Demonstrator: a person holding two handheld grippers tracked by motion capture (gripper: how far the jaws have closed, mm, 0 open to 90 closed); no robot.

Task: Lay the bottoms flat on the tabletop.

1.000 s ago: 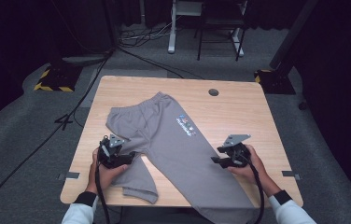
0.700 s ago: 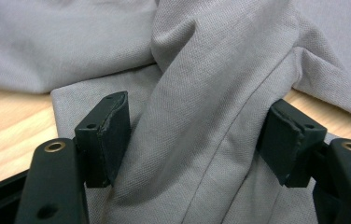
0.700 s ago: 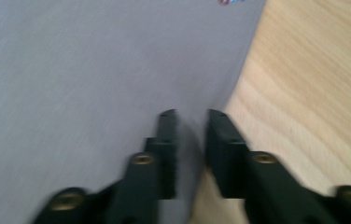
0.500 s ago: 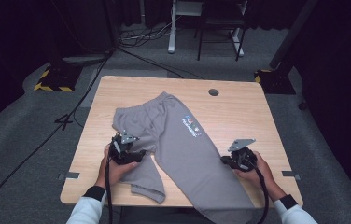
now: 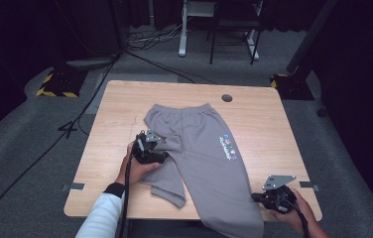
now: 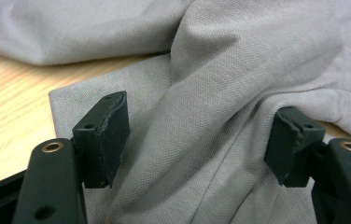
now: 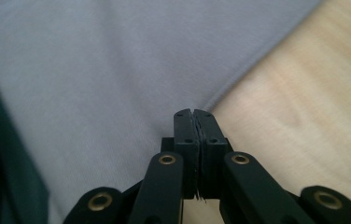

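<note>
Right gripper view: right tongs (image 7: 195, 114) just snapped closed on the grey pants' (image 5: 209, 158) edge, left tongs (image 6: 197, 140) gaping over a fold, so pulling's next.

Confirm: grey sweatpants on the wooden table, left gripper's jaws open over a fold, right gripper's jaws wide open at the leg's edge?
Not quite. The right gripper has its jaws shut, as the right gripper view shows. The rest holds: grey sweatpants on the wooden table, left gripper open over a fold.
</note>
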